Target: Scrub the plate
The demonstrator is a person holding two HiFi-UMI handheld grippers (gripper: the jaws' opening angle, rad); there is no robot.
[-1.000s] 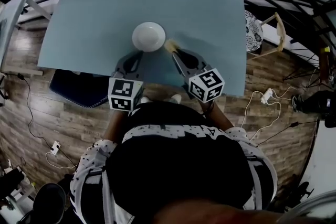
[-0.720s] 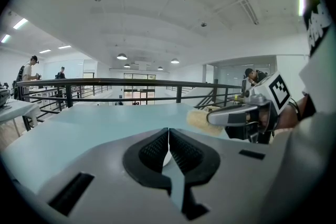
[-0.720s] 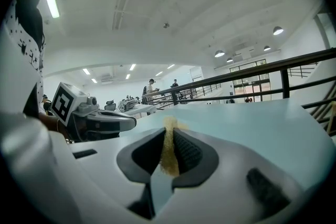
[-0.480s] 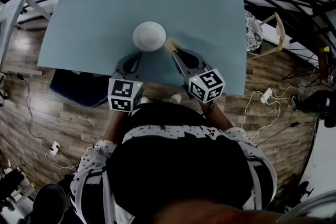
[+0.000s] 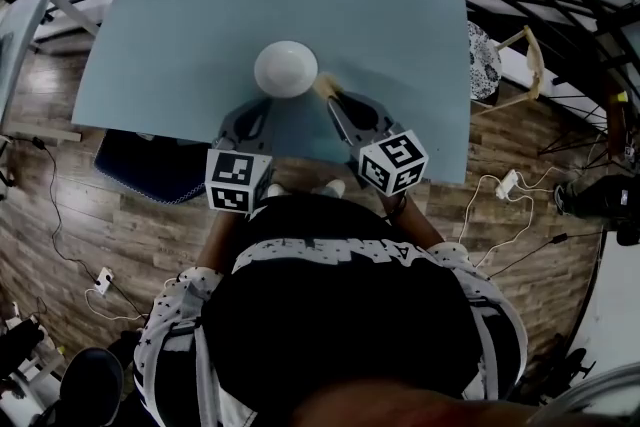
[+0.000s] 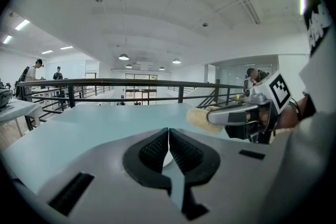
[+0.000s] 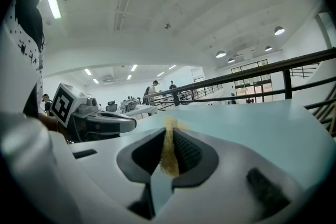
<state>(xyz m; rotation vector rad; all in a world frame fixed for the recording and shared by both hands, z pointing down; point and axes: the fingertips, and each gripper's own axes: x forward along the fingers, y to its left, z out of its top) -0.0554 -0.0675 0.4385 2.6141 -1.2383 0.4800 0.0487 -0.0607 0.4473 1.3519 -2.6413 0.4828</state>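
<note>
Pinching sponge in right gripper, touching plate right edge; left gripper clamped on plate's near rim.

Cameras: one overhead, two low on the table.
Head view looks steeply down from above, plate toward 12 o'clock. Each gripper view sits close behind its jaws, skimming the tabletop: left sees the right gripper and its sponge at 3 o'clock, right sees the left gripper at 9 o'clock (tabletop common to all).
</note>
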